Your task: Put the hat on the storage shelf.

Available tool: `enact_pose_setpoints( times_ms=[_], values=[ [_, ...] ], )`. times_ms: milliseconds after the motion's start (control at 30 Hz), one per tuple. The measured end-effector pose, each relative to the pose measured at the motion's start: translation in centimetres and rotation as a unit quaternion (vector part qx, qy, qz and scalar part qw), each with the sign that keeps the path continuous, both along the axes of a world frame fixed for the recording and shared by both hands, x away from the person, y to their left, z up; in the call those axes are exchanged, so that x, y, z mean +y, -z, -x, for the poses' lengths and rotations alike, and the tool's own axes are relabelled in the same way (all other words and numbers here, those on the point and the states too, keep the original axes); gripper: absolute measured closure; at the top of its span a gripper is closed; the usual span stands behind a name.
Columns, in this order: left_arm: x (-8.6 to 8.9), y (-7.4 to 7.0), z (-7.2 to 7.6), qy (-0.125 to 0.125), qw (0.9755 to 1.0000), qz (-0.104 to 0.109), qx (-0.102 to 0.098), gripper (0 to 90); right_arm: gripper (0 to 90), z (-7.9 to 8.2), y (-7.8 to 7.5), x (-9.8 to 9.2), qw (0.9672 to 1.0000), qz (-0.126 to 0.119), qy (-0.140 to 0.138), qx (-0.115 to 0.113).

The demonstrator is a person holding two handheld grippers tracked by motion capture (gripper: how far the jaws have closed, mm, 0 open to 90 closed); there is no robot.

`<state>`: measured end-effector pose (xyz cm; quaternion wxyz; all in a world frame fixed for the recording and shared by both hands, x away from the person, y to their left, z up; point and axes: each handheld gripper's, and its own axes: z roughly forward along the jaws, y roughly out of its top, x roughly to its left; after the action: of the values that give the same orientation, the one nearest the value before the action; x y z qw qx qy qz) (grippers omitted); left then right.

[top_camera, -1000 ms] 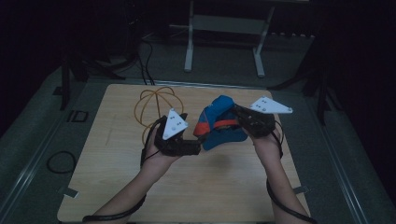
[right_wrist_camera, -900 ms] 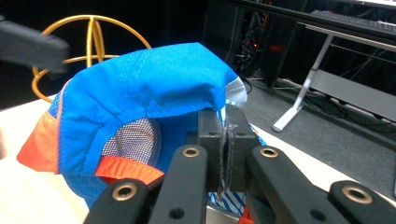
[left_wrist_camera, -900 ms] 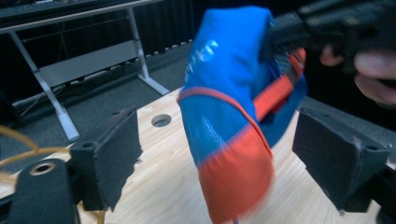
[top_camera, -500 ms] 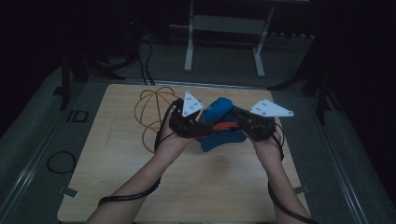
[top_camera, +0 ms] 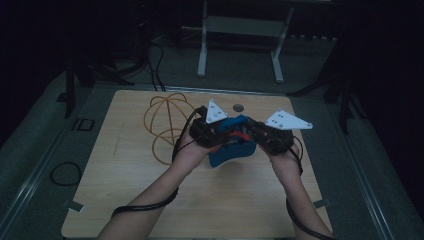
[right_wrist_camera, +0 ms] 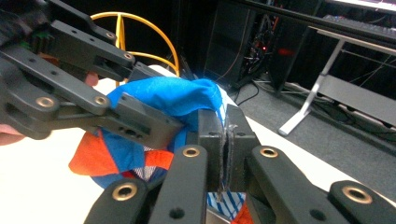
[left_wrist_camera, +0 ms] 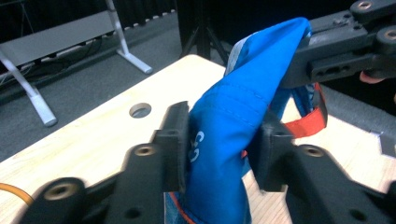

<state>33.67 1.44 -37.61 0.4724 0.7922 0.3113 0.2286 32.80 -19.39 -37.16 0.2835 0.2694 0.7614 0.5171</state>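
A blue cloth bag (top_camera: 231, 153) with orange-red trim hangs just above the wooden table (top_camera: 130, 185), held up between both grippers. My right gripper (right_wrist_camera: 227, 122) is shut on a thin edge of the blue cloth (right_wrist_camera: 168, 95), its pads pinched together. My left gripper (left_wrist_camera: 224, 128) has just been closing its jaws, and a thick fold of the cloth (left_wrist_camera: 233, 107) sits between the pads, which press on both sides. In the high view the left gripper (top_camera: 220, 137) and right gripper (top_camera: 251, 133) face each other across the bag.
An orange-yellow wire frame (top_camera: 167, 117) of curved hoops lies on the table left of the hands. A round hole (top_camera: 238, 107) sits near the table's far edge. A metal stand (top_camera: 240, 25) is on the floor beyond, and a cable loop (top_camera: 65, 173) lies left of the table.
The left hand has moved right, from beside the bag up to it, and its jaws have closed onto the blue cloth. The right hand has stayed put with its hold.
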Motion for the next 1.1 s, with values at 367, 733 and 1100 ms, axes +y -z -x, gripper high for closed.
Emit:
enact_pose_setpoints(
  times_ms=[367,733,1100],
  values=[
    [-0.5,-0.1,-0.3,0.002,0.9994,-0.03,-0.016,88.3,88.3,-0.1,0.0,0.3,1.0,0.005,-0.005,0.0],
    [-1.1,-1.1,0.1,-0.016,0.9973,-0.043,-0.058,89.6,88.1,0.6,-0.4,0.1,0.9999,-0.009,-0.007,-0.006],
    [-0.4,-2.1,1.5,-0.029,0.9897,-0.039,-0.135,89.6,59.9,2.8,-1.3,-1.7,0.9984,-0.046,-0.027,-0.018]
  ],
)
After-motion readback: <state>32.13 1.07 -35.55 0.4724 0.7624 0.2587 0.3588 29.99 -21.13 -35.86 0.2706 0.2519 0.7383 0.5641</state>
